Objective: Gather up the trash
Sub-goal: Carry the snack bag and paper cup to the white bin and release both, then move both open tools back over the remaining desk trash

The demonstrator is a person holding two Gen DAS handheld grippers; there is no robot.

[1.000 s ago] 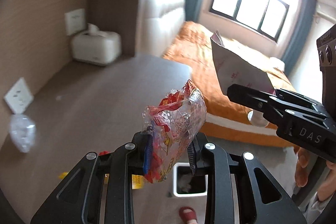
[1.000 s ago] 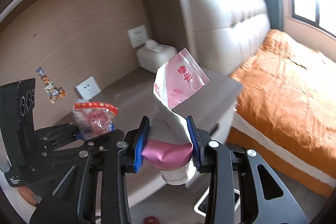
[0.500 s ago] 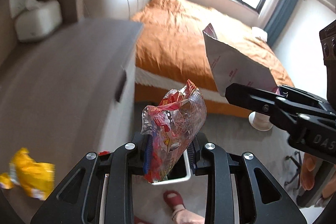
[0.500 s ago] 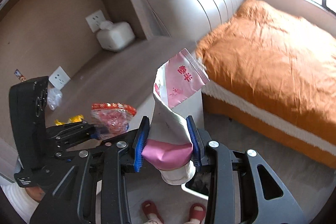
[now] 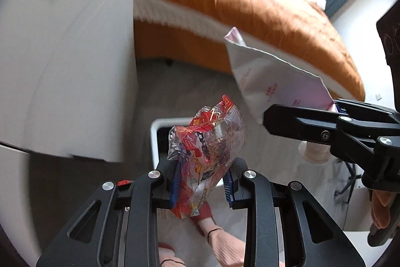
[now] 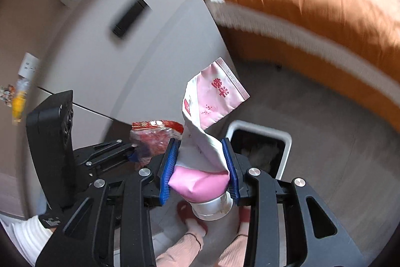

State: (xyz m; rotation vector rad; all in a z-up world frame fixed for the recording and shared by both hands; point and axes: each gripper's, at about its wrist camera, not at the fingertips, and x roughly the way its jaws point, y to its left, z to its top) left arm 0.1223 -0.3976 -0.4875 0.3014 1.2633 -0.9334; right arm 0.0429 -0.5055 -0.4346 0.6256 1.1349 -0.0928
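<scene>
Left claw grips a red snack wrapper; right claw clamps a pink pouch, white trash bin at two o'clock below.

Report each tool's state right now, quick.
Left tool: closed on the red and clear snack wrapper.
Right tool: closed on the pink and white tube, above the white bin.

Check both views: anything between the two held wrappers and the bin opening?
Nothing visible. The clear red snack bag in the left tongs and the pink pouch in the right tongs hang above the white bin, whose mouth is open.
</scene>
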